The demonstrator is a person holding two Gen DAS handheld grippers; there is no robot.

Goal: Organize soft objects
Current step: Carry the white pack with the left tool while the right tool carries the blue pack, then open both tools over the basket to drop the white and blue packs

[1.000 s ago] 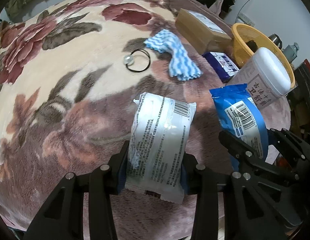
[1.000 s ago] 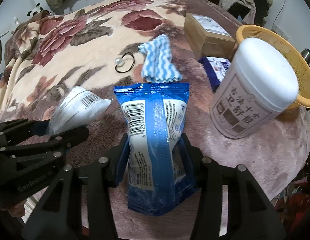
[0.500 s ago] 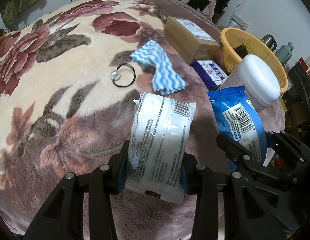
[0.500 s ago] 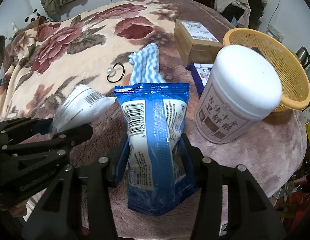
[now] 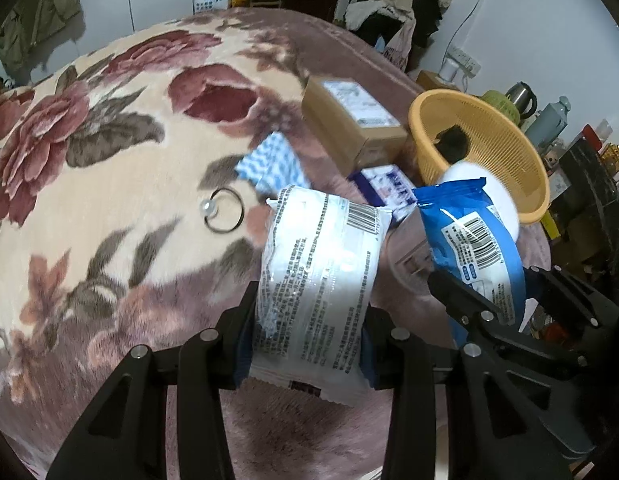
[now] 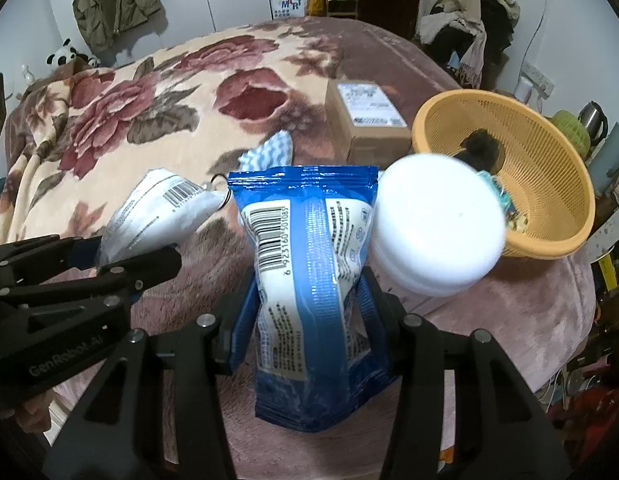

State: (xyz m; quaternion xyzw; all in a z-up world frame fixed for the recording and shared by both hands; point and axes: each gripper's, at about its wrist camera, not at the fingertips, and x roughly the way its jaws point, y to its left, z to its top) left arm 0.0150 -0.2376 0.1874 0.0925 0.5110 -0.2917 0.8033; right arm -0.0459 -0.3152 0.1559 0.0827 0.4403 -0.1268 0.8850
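In the left wrist view, our left gripper (image 5: 309, 320) sits at the bottom middle of the frame. Its two fingers are clamped on a white pack (image 5: 317, 280), one on each side. The pack stands up above the blanket (image 5: 109, 160), which has big red flowers on it. At the right of the frame our right gripper (image 5: 497, 304) squeezes a blue pouch (image 5: 469, 248). Left of the middle a hair tie (image 5: 223, 210) with a pearl lies on the blanket. A blue and white cloth (image 5: 271, 162) lies above the white pack. A brown box (image 5: 349, 120) is in the upper middle. A yellow basket (image 5: 509, 184) is at the upper right, with something dark in it.

In the right wrist view, the right gripper (image 6: 309, 312) is at the bottom middle. Its fingers press on both sides of the blue pouch (image 6: 309, 280), which stands tall in the middle of the frame. At the left, the left gripper (image 6: 121, 256) holds the white pack (image 6: 157, 212). A white tub (image 6: 433, 232) is just right of the pouch and looks blurry. The basket (image 6: 549, 168) is at the right and the box (image 6: 369, 124) is above the middle. The cloth (image 6: 273, 152) peeks out over the pouch.
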